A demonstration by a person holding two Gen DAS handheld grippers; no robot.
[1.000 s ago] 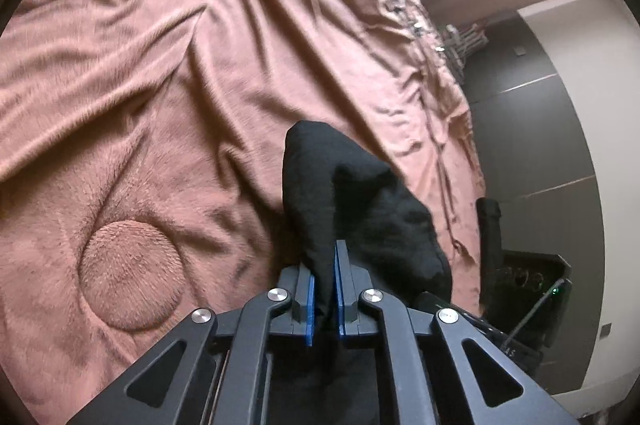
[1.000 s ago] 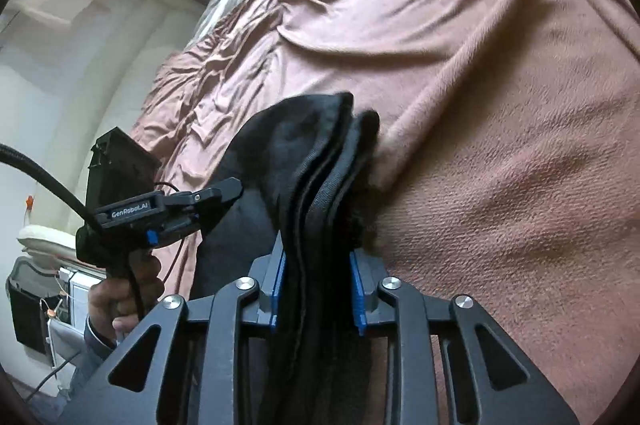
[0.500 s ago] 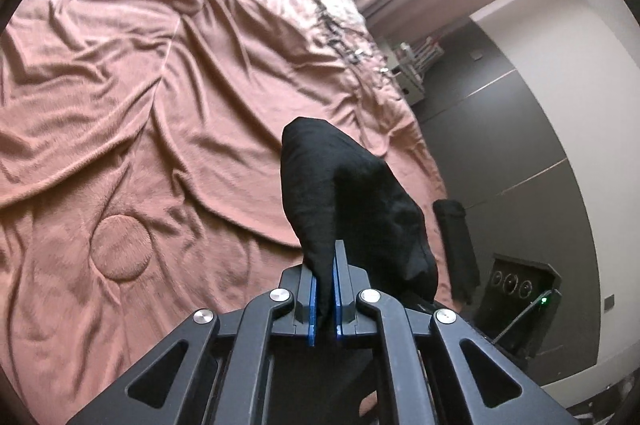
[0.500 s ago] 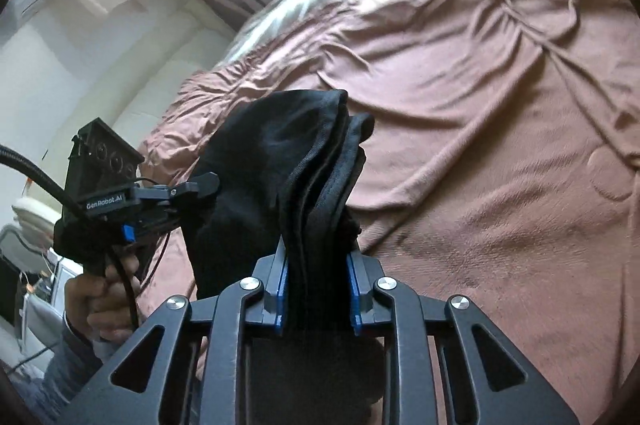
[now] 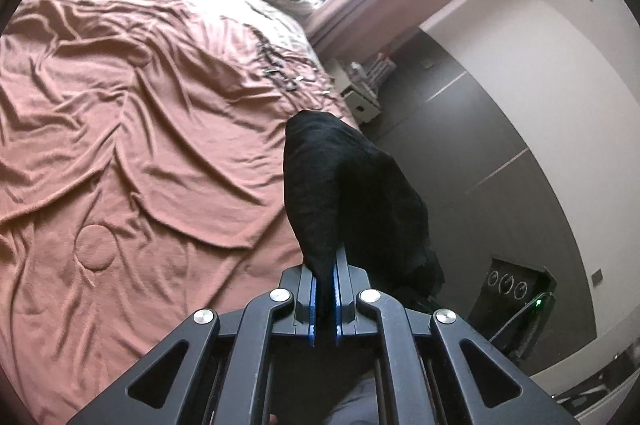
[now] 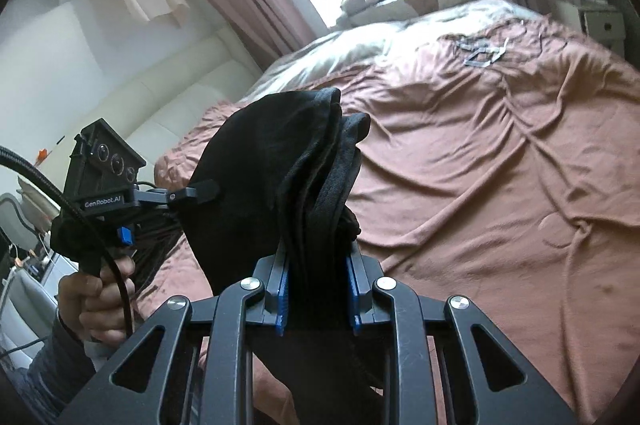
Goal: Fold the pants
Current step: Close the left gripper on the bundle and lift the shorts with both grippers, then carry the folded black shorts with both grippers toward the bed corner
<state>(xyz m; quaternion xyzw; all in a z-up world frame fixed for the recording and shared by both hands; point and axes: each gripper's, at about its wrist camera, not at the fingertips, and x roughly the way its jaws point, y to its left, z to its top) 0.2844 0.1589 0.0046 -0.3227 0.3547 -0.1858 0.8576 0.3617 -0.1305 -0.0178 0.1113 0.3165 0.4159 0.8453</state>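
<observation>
In the right wrist view, a person's left hand grips the handle of the left gripper at the left, its tips buried in the black pants. The left wrist view shows it clamped nearly closed on a thin fold of those pants. The right gripper grasps a thick bunch of layered cloth. The pants hang between both grippers, above the near edge of the rumpled brown bedspread.
</observation>
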